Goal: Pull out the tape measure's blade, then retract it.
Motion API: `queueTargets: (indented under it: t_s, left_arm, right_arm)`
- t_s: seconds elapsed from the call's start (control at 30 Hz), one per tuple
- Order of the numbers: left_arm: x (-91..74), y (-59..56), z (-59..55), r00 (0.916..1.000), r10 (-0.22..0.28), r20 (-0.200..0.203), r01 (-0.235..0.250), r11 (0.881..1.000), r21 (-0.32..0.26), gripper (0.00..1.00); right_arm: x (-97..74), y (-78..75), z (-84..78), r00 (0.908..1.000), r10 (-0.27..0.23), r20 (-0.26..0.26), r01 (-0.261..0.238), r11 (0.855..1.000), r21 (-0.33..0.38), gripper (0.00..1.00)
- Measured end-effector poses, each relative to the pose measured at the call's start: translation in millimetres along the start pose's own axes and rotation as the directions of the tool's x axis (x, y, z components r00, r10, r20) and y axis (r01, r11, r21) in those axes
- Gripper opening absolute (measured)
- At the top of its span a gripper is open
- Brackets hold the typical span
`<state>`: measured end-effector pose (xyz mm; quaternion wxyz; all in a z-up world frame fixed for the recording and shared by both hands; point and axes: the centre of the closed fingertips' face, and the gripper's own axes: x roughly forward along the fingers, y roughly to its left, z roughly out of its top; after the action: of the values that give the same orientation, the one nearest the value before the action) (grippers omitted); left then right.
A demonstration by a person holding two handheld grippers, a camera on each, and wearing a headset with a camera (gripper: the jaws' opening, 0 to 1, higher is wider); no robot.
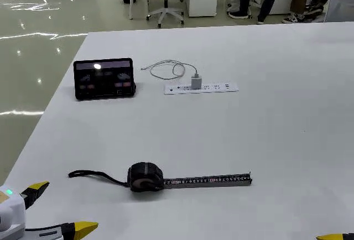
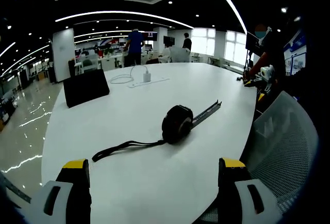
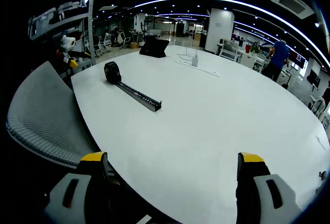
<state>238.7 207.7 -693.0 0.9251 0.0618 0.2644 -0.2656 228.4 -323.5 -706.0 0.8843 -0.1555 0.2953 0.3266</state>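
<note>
Tape measure case [image 1: 145,176] flat on white table [image 1: 276,113], near front edge. Blade [image 1: 207,181] out to person's right, lying on tabletop; wrist strap [image 1: 94,176] trails left. Left gripper [image 2: 154,164]: jaws wide apart, empty, near case, not touching. Right gripper [image 3: 172,157]: jaws wide, empty, well apart from blade tip. Risks, my guess: lock released w/o pinning case, so case skids on slick top; blade whips back; jaw snags strap. Tablet [image 1: 104,78] & power strip [image 1: 201,88] far back, no issue.
</note>
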Motion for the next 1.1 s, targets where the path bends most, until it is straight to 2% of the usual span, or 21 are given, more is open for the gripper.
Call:
queueTargets:
  t_s: [0.2, 0.37, 0.63, 0.87, 0.97, 1.0, 1.1]
  left_arm:
    - [2.6, -2.9, 0.8, 1.0000, 0.002, 0.009, -0.002, 1.000, -0.011, 1.00]
    - [2.9, -8.9, -5.7, 1.0000, -0.006, -0.008, 0.005, 1.000, -0.011, 1.00]
    - [6.1, -11.6, -6.2, 0.9999, -0.004, -0.011, 0.004, 1.000, -0.027, 1.00]
    - [8.0, -13.0, 5.7, 1.0000, -0.005, 0.001, 0.005, 1.000, -0.015, 1.00]
    - [7.7, -10.4, 11.8, 0.9999, 0.008, 0.006, -0.008, 1.000, -0.020, 1.00]
    - [8.2, -9.8, 14.4, 0.9999, 0.015, 0.007, -0.014, 0.999, -0.029, 1.00]
    - [11.4, -10.9, 20.7, 0.9996, 0.029, 0.006, -0.029, 0.999, -0.032, 1.00]
  right_arm:
    - [1.3, 1.3, -3.2, 1.0000, 0.002, -0.003, -0.002, 1.000, 0.005, 1.00]
    - [2.8, 4.7, -5.0, 1.0000, 0.002, -0.003, -0.002, 1.000, 0.000, 1.00]
    - [2.9, 3.9, -7.2, 0.9999, 0.004, -0.011, -0.004, 1.000, 0.004, 1.00]
    - [0.9, 4.4, -5.0, 1.0000, 0.002, -0.008, -0.002, 1.000, 0.003, 1.00]
    - [0.5, 4.9, -3.6, 1.0000, 0.001, -0.009, -0.001, 1.000, -0.001, 1.00]
    - [0.2, 2.3, -2.6, 0.9998, -0.014, -0.015, 0.013, 1.000, -0.017, 1.00]
    - [0.9, 3.3, 4.9, 0.9999, -0.005, -0.012, 0.005, 1.000, -0.026, 1.00]
